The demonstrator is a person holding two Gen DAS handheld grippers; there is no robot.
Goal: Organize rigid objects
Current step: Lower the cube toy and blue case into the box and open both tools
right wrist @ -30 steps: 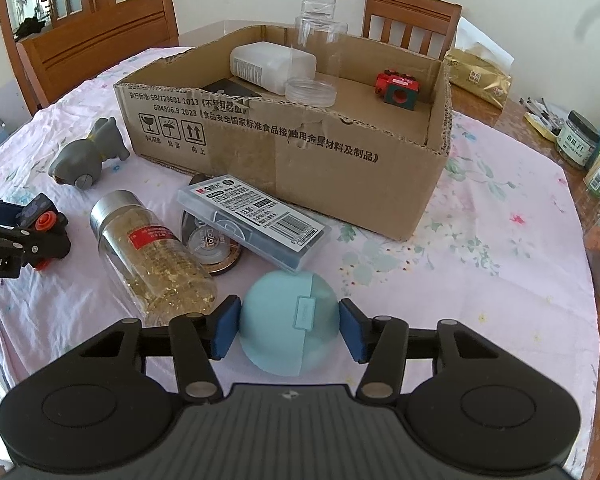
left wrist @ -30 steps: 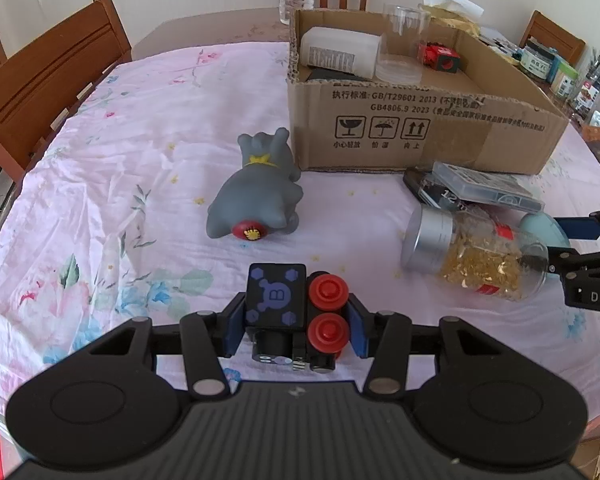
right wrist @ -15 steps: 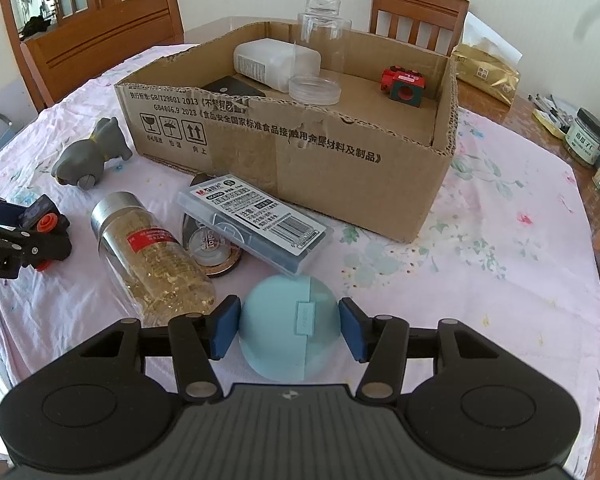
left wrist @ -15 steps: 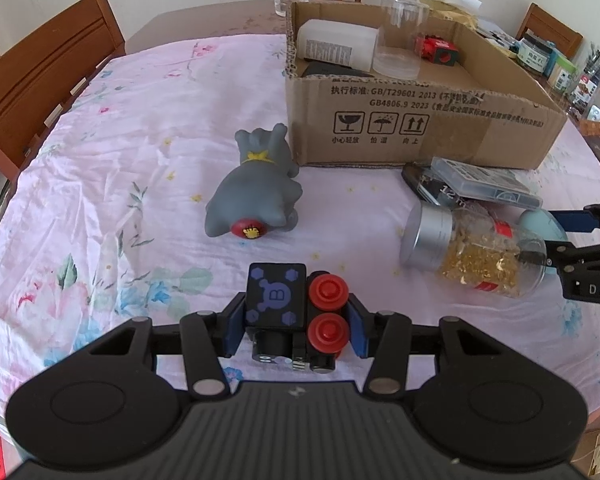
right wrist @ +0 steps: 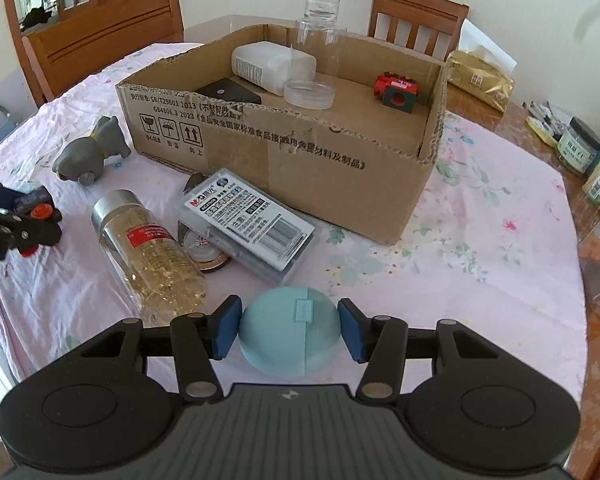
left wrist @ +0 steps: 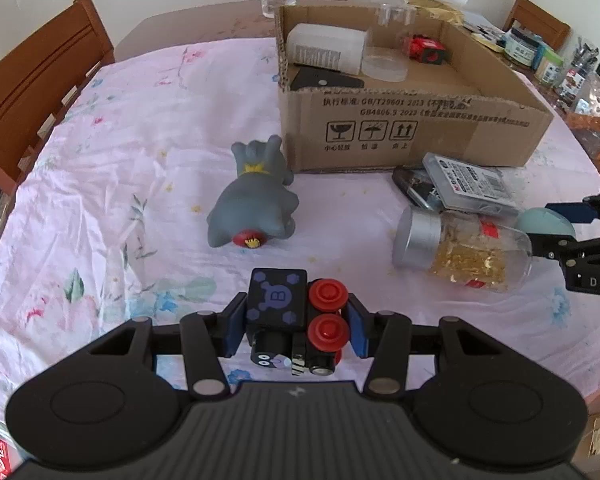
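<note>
Left wrist view. You are clamping the left tool (left wrist: 296,322) on a small black toy train (left wrist: 294,318) with red wheels; the blue pads are pressing its two flanks, so the toy is sitting square between them, just above the flowered worktop (left wrist: 112,208). Ahead, the cardboard box (left wrist: 412,128) is standing open-topped, which makes it the likely place for every loose piece. A grey toy dog (left wrist: 254,204) is lying on its side near the box's front corner. A glass jar (left wrist: 460,250) of gold flakes is lying flat beside a clear plastic case (left wrist: 470,182), both waiting outside the box. At the right edge your right tool (left wrist: 556,224) is showing, with a pale blue shape between its pads.

Right wrist view. You are closing the right tool (right wrist: 289,328) on a pale blue round case (right wrist: 290,336), gripping it across its widest part so it cannot roll. The box (right wrist: 340,168) is standing just beyond, already holding a white bottle (right wrist: 272,66), a clear cup (right wrist: 312,80), a flat black pouch (right wrist: 230,92) and a red block toy (right wrist: 396,90). Both held items are probably bound for the box's bare floor.
</note>
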